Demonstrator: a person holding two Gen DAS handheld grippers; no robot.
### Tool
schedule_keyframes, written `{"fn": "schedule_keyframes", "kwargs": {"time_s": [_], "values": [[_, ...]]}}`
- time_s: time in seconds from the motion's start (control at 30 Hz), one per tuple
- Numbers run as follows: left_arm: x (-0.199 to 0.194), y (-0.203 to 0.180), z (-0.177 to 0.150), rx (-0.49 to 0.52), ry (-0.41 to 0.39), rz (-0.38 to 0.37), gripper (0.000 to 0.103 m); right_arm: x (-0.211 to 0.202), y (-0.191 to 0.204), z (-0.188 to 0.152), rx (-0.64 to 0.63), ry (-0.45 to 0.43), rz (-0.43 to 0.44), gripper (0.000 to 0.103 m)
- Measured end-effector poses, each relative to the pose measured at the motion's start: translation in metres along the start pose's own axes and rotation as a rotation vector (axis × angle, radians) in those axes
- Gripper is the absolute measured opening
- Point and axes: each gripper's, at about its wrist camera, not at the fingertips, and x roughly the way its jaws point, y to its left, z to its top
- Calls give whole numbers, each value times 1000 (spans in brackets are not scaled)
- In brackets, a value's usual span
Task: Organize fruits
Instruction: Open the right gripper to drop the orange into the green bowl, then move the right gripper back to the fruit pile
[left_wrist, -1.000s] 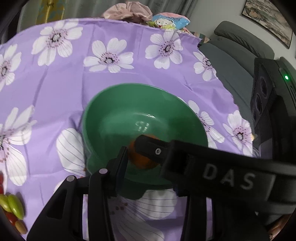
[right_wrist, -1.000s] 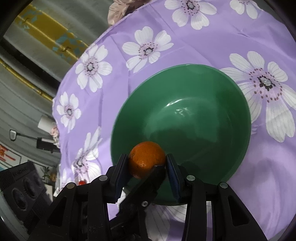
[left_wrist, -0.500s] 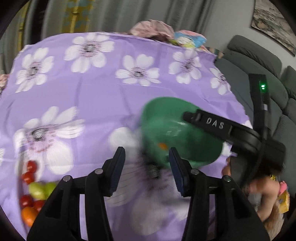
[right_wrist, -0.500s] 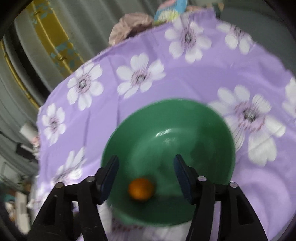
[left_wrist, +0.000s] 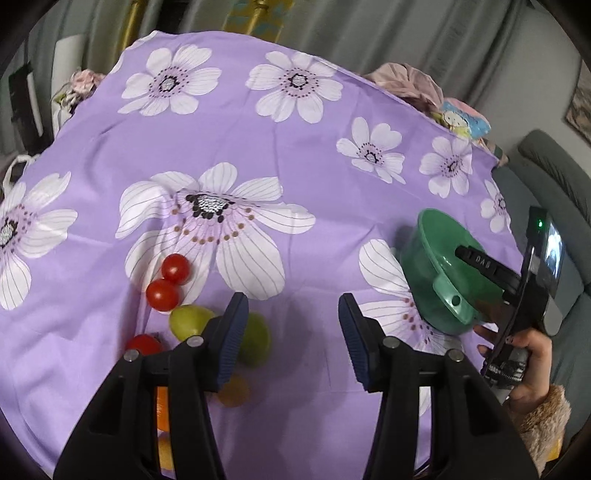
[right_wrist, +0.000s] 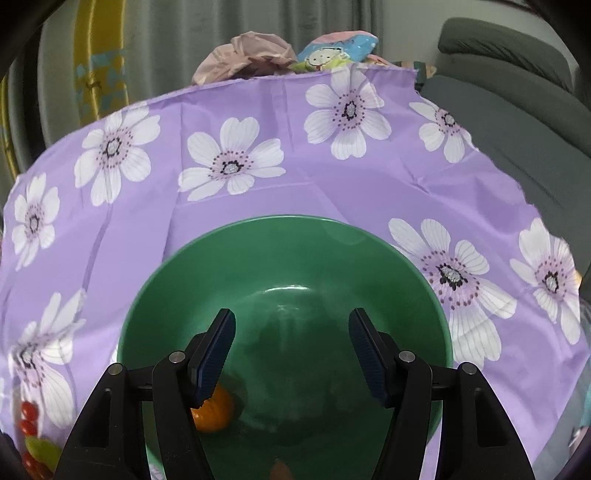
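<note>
- On the right side of the worktop (left_wrist: 332, 155) sits the green bowl (right_wrist: 288, 266), with one orange (right_wrist: 216, 411) lying loose on its floor, near the rim closest to the right hand-held gripper (right_wrist: 291, 350).
- That gripper hovers over the bowl with its jaws spread wide and nothing between them; the orange lies below the left pad, touching neither.
- So one fruit looks delivered. A small orange-brown shape at the bottom edge of the right wrist view may be a second piece, but I cannot tell.
- Most of the job seems left: over on the left, a cluster waits on the cloth — two red tomatoes (left_wrist: 168, 282), a third red one (left_wrist: 144, 343), two green fruits (left_wrist: 190, 321), a small yellowish one (left_wrist: 232, 391) and an orange piece half hidden behind the gripper body.
- Above that cluster, the left hand-held gripper (left_wrist: 291, 332) has its jaws opening, empty; one green fruit peeks from behind its left pad.
- A purple cloth with big white flowers, slightly creased, covers the whole worktop.
- Around it: grey curtains, a grey sofa to the right, crumpled pink fabric and a cartoon-print bag at the far edge.
</note>
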Motion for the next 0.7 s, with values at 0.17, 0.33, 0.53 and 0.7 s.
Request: {"fn": "schedule_keyframes", "kwargs": {"time_s": [0.17,0.33,0.53,0.7], "values": [[-2,8,1,-27,2,4,51,1,3,-2,5,5,-28,64],[-3,15,3,-52,1,2,51,0,-3,-4,47,22,-46,64],[-4,17,5,-60,0,-3,51,7,2,-4,9,44,-73,64],[1,16,5,-55,4,22,51,-3,19,-11,-115,-13,-128,64]]}}
